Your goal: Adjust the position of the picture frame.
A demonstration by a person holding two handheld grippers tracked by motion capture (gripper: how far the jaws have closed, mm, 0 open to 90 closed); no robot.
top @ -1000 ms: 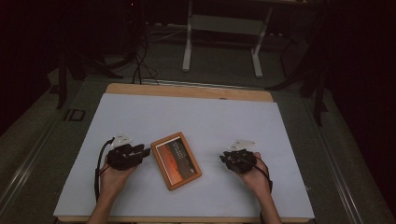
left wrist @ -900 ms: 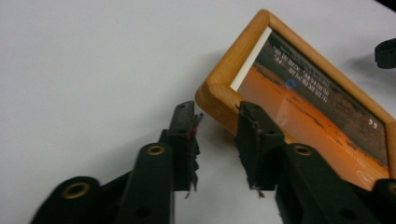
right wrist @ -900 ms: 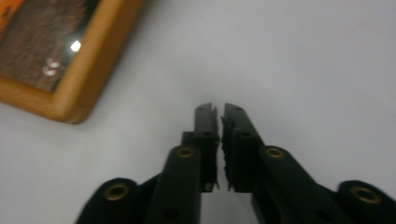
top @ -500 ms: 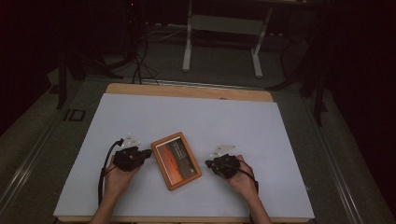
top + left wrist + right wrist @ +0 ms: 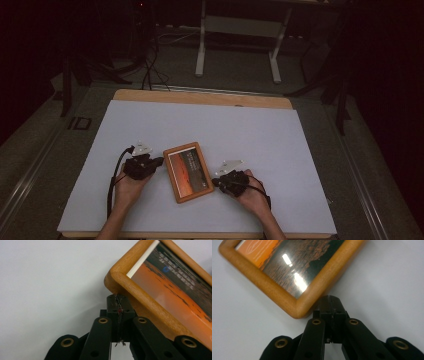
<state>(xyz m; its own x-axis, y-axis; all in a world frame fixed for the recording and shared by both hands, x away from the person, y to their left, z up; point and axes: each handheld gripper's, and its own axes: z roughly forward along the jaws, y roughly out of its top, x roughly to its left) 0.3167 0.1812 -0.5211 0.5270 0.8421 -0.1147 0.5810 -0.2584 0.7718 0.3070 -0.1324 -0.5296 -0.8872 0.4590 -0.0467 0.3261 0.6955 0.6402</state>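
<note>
Picture frame (image 5: 188,171) flat on white table (image 5: 280,150), lower centre of high view, long axis tilted toward upper left. Left gripper (image 5: 159,161) at its upper-left corner, right gripper (image 5: 216,182) at lower-right edge; both with jaws together, tips against wood, clamping nothing. Contact beneath frame's underside hidden.

A white sheet (image 5: 210,130) was spread over a wooden table (image 5: 200,97), whose bare far edge was left uncovered well beyond the fingers. The surrounding room was kept dark, with light cast mainly on the tabletop. A grey floor (image 5: 240,75) was seen past the table, where a white-legged stand (image 5: 239,47) had been placed. Black cables (image 5: 150,65) were trailed across the floor at the far left.
</note>
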